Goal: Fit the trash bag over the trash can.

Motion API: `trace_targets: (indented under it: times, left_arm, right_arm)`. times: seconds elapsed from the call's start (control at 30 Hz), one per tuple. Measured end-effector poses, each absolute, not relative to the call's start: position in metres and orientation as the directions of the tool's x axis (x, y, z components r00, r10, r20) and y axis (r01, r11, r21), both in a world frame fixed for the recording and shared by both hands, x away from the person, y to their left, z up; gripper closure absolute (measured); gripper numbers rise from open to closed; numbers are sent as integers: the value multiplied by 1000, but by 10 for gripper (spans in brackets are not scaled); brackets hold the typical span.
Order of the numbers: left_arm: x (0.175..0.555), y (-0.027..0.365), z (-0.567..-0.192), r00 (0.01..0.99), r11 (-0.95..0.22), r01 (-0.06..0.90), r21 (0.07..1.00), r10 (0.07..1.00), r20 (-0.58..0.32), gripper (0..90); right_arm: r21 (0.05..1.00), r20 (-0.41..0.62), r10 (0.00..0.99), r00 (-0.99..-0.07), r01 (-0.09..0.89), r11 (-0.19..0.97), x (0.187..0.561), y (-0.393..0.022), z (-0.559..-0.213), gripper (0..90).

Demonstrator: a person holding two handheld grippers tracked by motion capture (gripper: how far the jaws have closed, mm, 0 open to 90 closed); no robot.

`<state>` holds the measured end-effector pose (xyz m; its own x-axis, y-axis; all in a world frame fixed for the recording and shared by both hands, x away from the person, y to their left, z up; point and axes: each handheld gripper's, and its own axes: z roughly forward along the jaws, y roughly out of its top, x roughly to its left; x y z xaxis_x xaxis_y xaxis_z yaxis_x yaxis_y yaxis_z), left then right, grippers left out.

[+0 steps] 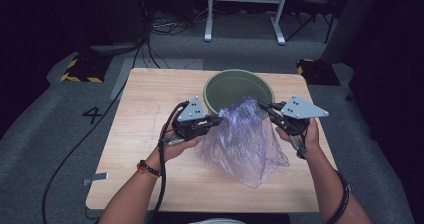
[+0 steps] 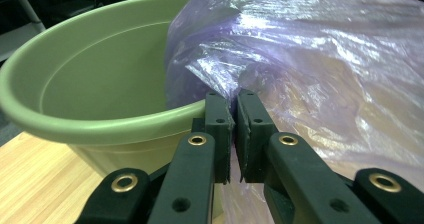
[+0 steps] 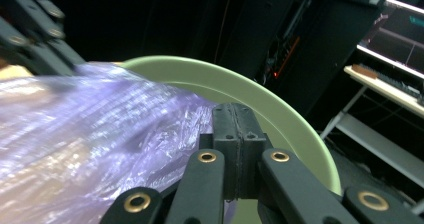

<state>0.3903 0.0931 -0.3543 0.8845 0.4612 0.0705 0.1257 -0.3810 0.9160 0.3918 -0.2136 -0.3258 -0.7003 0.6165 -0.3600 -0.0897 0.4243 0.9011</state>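
Looking down in the high view: wooden tabletop (image 1: 135,134), light grain. Green plastic basin (image 1: 227,86) stands toward the 12 o'clock edge. Translucent purple plastic bag (image 1: 242,144) hangs between both claws, its upper edge lifted against the basin's near rim, its lower part spread on the tabletop at 6 o'clock of the basin. Left claw (image 1: 219,119) pinches the bag's edge at 9 o'clock of the bag; right claw (image 1: 261,104) pinches it at 2 o'clock.

Left gripper view: left claw (image 2: 234,114), jaws nearly together with a fold of the bag (image 2: 310,59) caught between the pads. Basin (image 2: 85,104) at 10 o'clock, touching the bag.

Right gripper view: right claw (image 3: 235,119), jaws pressed together on the bag's edge. Bag (image 3: 90,139) stretches toward 9 o'clock; basin rim (image 3: 280,109) curves behind.
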Motion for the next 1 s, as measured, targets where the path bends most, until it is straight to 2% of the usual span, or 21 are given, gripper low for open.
trace_targets:
  times: [0.1, 0.2, 0.27, 0.33, 0.43, 0.5, 0.63, 0.83, 0.93, 1.0]
  left_arm:
    - [392, 98, -354, 878, -366, 136, 921, 474, 59, 820]
    - [392, 105, -354, 882, -344, 145, 928, 471, 37, 752]
    - [390, 107, -355, 879, -334, 146, 931, 476, 33, 642]
    - [389, 110, -356, 870, -324, 167, 931, 494, 16, 479]
    - [387, 118, -359, 873, -295, 191, 936, 487, -25, 301]
    - [385, 122, -361, 879, -283, 212, 936, 474, -56, 240]
    - [376, 125, -369, 891, -283, 196, 939, 450, -50, 187]
    - [362, 114, -376, 915, -345, 141, 928, 404, 12, 187]
    - [361, 107, -379, 924, -371, 134, 919, 382, 19, 207]
    - [363, 103, -380, 927, -385, 134, 913, 375, 22, 281]
  right_arm:
    - [902, -346, 624, -700, -65, 428, 401, -213, -326, 900]
    - [900, -344, 629, -697, -54, 432, 406, -213, -327, 900]
    - [901, -336, 632, -698, -44, 431, 408, -213, -327, 900]
    - [899, -335, 636, -695, -35, 436, 411, -213, -329, 900]
    - [899, -327, 644, -692, -16, 439, 416, -214, -330, 900]
    - [898, -320, 651, -688, -1, 440, 420, -215, -331, 900]
    - [895, -313, 663, -680, 22, 445, 425, -218, -332, 900]
    - [891, -305, 683, -664, 56, 451, 433, -223, -335, 900]
    - [892, -297, 692, -658, 67, 446, 436, -225, -336, 900]
    - [892, -295, 693, -658, 69, 446, 437, -225, -336, 900]
